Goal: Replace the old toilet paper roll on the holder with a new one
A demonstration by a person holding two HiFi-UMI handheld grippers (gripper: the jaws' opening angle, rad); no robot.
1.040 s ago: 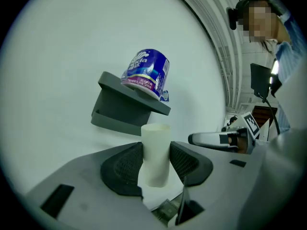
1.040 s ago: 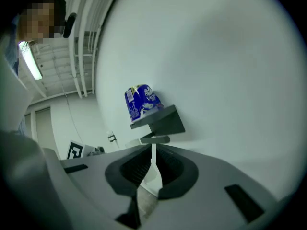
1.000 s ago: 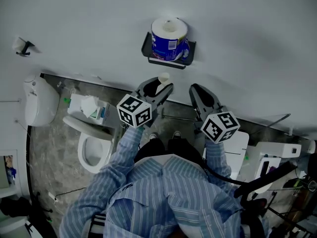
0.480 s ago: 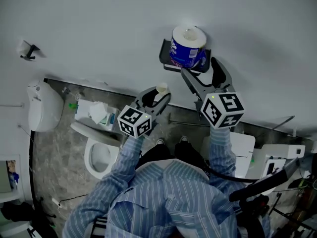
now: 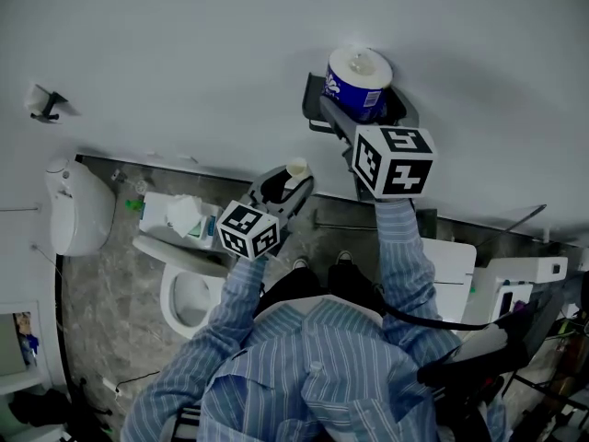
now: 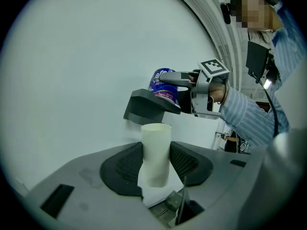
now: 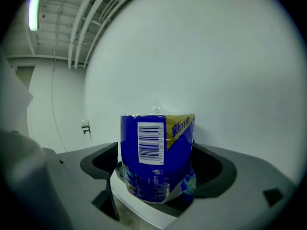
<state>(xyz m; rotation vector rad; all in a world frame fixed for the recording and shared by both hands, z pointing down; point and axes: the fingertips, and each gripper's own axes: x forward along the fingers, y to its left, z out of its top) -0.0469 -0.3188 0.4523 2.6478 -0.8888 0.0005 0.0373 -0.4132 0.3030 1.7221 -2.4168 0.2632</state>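
Head view looks steeply down on a person in a striped blue shirt point(image 5: 313, 366) who stands facing a pale wall point(image 5: 184, 44) with a gripper in each hand. The right gripper point(image 7: 156, 169) is raised to the dark holder point(image 5: 314, 109) fixed on that wall. The new toilet paper roll point(image 7: 156, 155), sealed in a blue printed wrapper with a barcode, stands upright on end on the holder.

In the right gripper view the roll stands between the jaws. They have just been opening and are now spread wide, released from it. A gap shows beside the wrapper at the jaw on the picture's left. The opposite pad lies close to the wrapper, and it is not clear whether it touches.

The left gripper point(image 6: 156, 166) is held lower, below and to the left of the holder and clear of it. Its jaws are clenched on the old roll's bare cardboard core point(image 6: 156, 150). The core stands upright between the two dark pads, with its open top rising above them. In the left gripper view the holder and the right gripper's arm sit beyond the core, further along the wall.

A white toilet point(image 5: 184, 288) stands on the marbled floor point(image 5: 101, 284) at the person's left, with a tissue pack point(image 5: 179, 215) on its tank. A small hook point(image 5: 41, 102) is fixed to the wall far to the left.
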